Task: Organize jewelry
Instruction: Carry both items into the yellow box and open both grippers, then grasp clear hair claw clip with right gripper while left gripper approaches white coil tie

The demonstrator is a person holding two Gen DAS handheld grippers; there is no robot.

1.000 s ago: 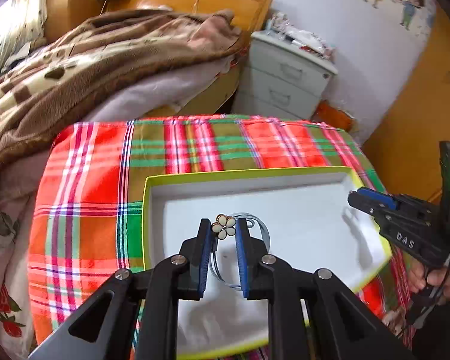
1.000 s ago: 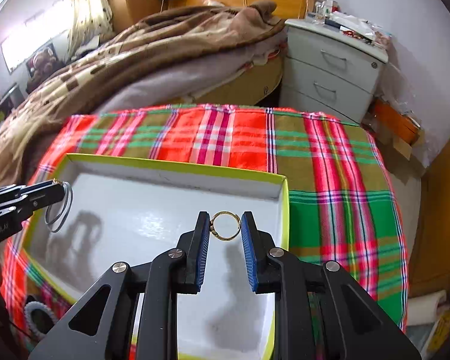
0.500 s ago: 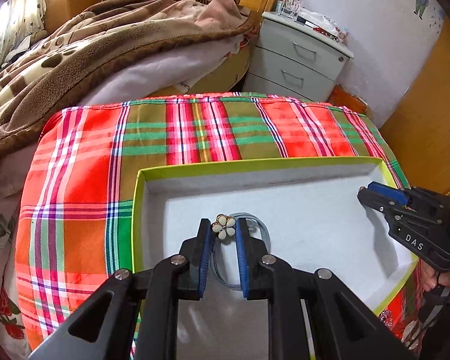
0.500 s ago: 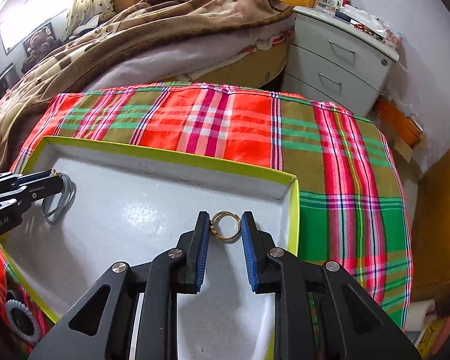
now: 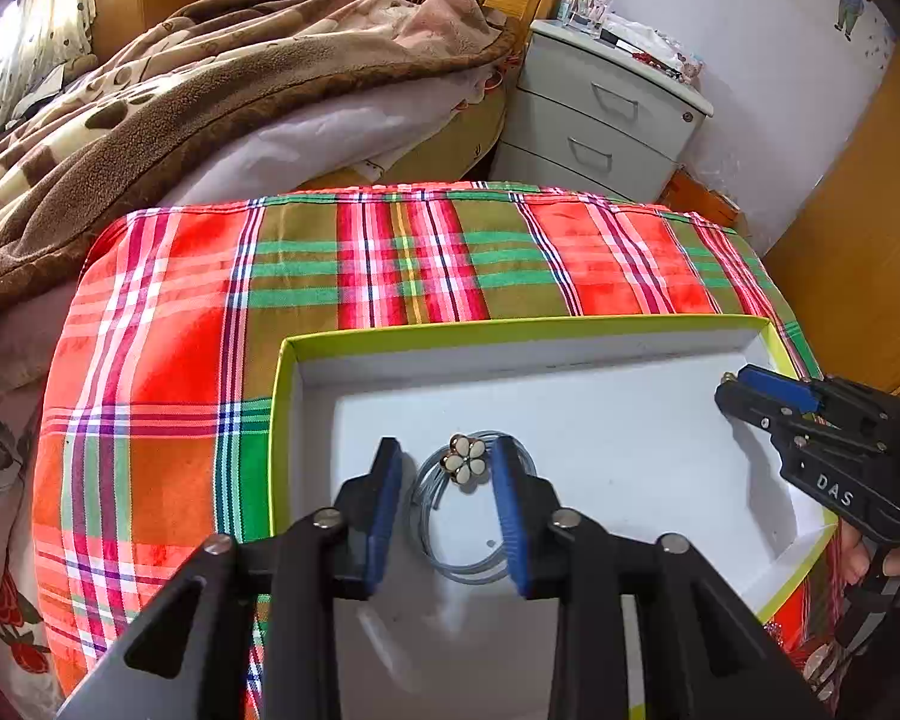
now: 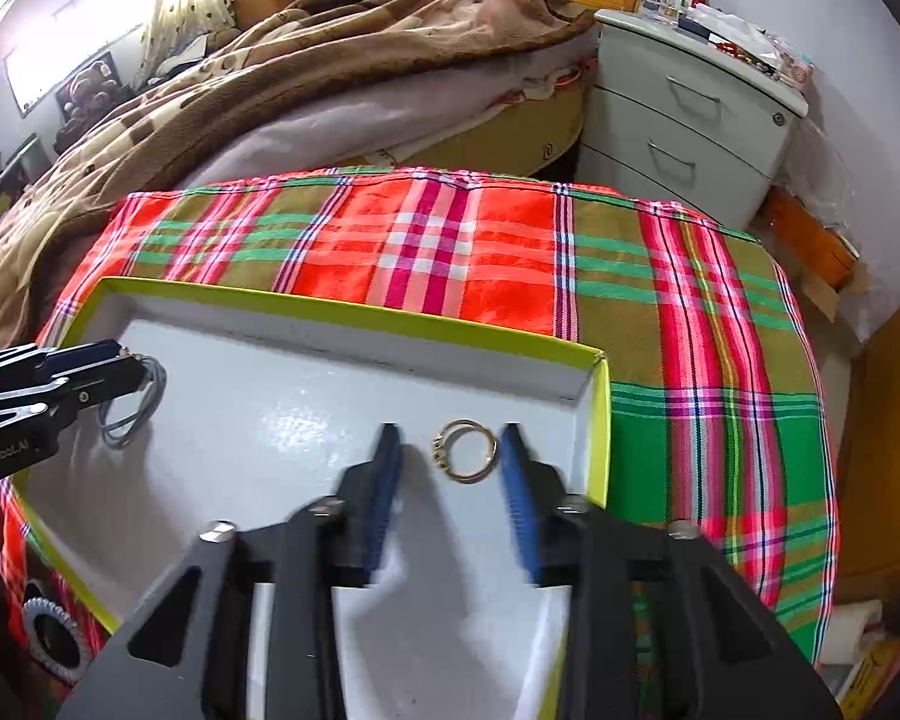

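The left gripper (image 5: pixel 450 510) has just been opening its jaws, and its blue pads now stand clear on either side of a grey cord necklace (image 5: pixel 450 540) with a cream flower pendant (image 5: pixel 465 459). The cord lies coiled on the white floor of the tray (image 5: pixel 510 348), near its left wall; the flower sits at the far end of the coil, close by the right-hand pad, though whether it still touches that pad is hard to tell. The coil runs lengthwise along the fingers, from the flower back toward the gripper body.

The right gripper (image 6: pixel 444 480) has likewise just been opening, its jaws spread wide. A gold ring (image 6: pixel 465 451) is between the pads, free of both, near the tray's far right corner. It shows its open hoop to the camera, with a small setting on its left side.

The right wrist view alone shows the ring. It also shows the left gripper (image 6: pixel 120 372) from the side at the tray's left edge, with the grey cord (image 6: pixel 138 408) trailing below its tips; the flower is hidden there. The left wrist view shows the flower plainly, and the right gripper (image 5: pixel 732 390) over the tray's right edge with a hand (image 5: pixel 870 558) behind it, but not the ring.

The lime-rimmed tray sits on a red and green plaid cloth (image 5: pixel 390 252). Beyond that are a bed with a brown blanket (image 5: pixel 210 90) and a grey nightstand (image 5: pixel 600 108).
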